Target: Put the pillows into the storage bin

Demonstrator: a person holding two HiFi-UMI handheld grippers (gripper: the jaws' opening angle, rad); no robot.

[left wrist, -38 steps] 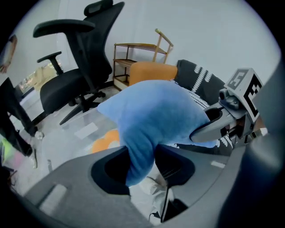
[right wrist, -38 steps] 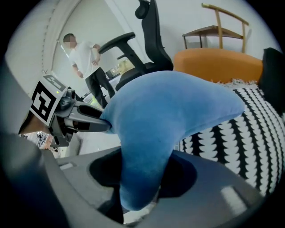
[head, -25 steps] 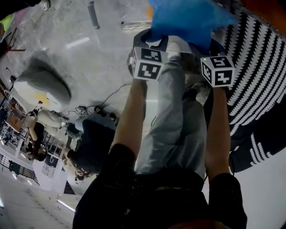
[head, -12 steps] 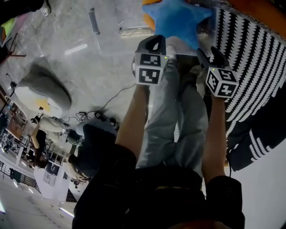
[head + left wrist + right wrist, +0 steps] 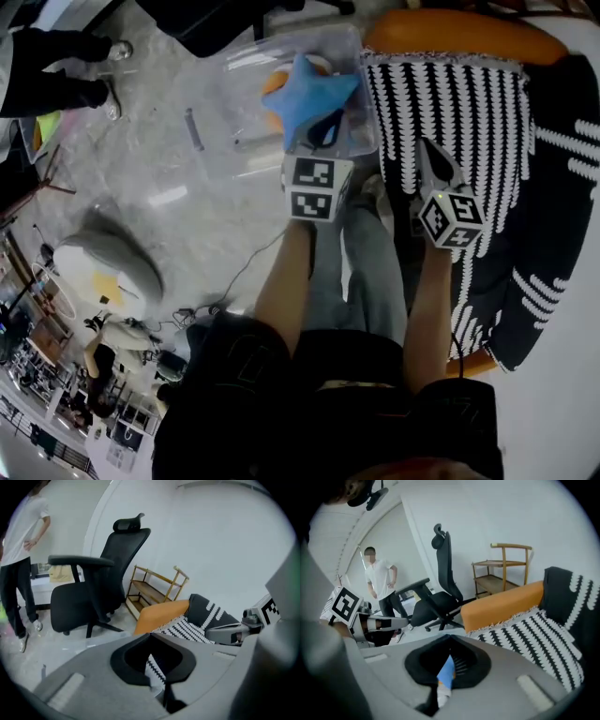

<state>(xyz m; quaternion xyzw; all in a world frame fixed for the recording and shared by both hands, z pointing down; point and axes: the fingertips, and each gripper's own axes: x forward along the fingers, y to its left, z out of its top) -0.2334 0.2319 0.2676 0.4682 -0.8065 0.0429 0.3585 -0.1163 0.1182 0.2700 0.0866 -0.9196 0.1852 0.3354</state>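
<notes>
Head view puts the blue star pillow [image 5: 305,89] in the storage bin [image 5: 246,66] at twelve o'clock, atop an orange pillow [image 5: 273,82]. Left gripper [image 5: 325,129] and right gripper [image 5: 431,157] have jaws together, empty. Perched high, it could slide out if nudged.

Even, bright indoor light; fisheye warping at edges; near foreground perhaps slightly soft.

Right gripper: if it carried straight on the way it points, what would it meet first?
Most likely the striped throw, which lies just ahead of the right gripper; the height gap between them is unclear.
</notes>
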